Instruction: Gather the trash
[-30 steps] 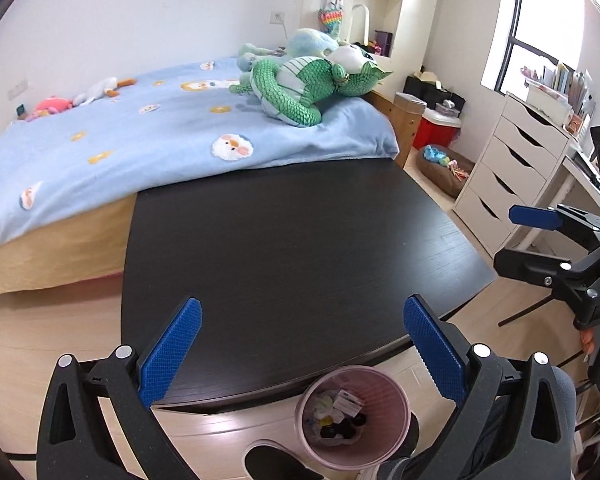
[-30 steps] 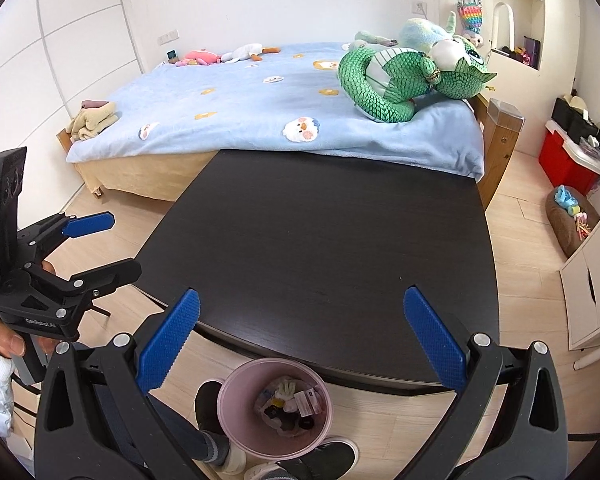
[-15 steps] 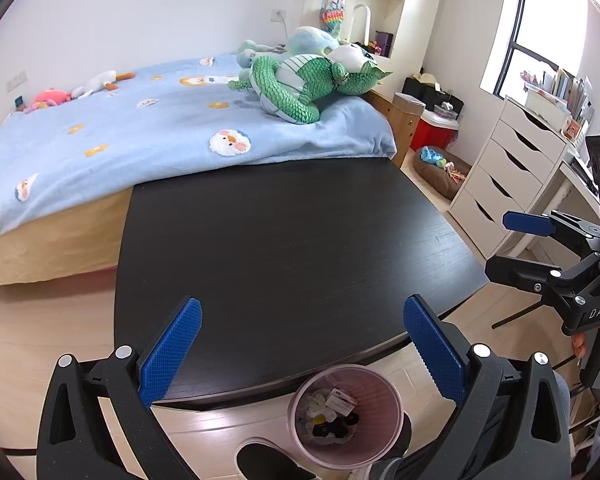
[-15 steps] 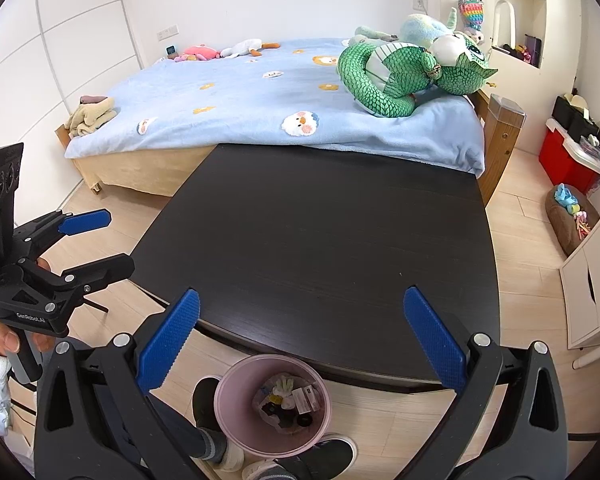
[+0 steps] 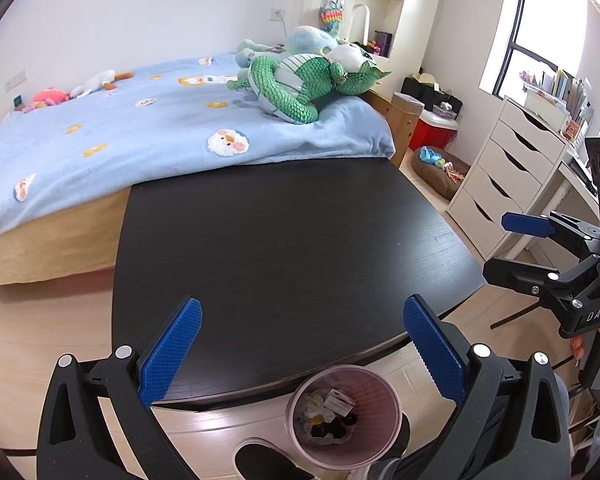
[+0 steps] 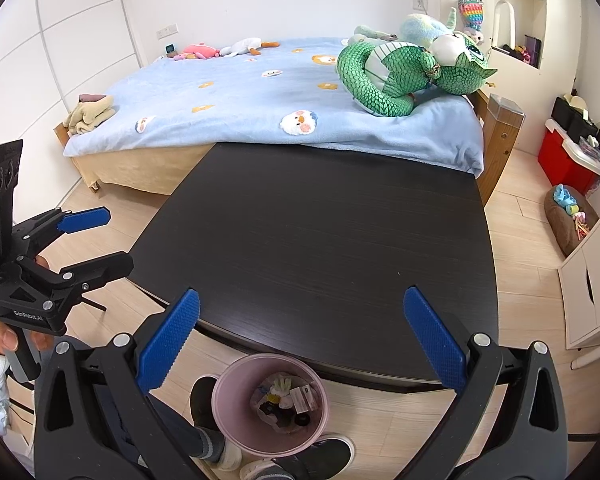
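A pink trash bin (image 5: 344, 414) (image 6: 270, 402) stands on the floor at the near edge of a black table (image 5: 284, 240) (image 6: 324, 248), holding scraps of paper and dark bits. My left gripper (image 5: 300, 344) hovers open above the table's near edge and the bin, nothing between its blue pads. My right gripper (image 6: 300, 340) is likewise open and holds nothing over the same edge. Each gripper shows in the other's view: the right one (image 5: 512, 244) at the right, the left one (image 6: 96, 236) at the left. The tabletop is bare.
A bed with a blue blanket (image 5: 140, 132) touches the table's far edge, with a green plush dragon (image 5: 312, 80) on it. White drawers (image 5: 512, 168) stand to the right, a red box (image 6: 568, 160) and a pet bed (image 6: 568, 220) on the floor. The person's feet (image 6: 300, 460) flank the bin.
Both grippers have drifted slightly, so the table and bin shifted a little in view. Both stay open and hold nothing.
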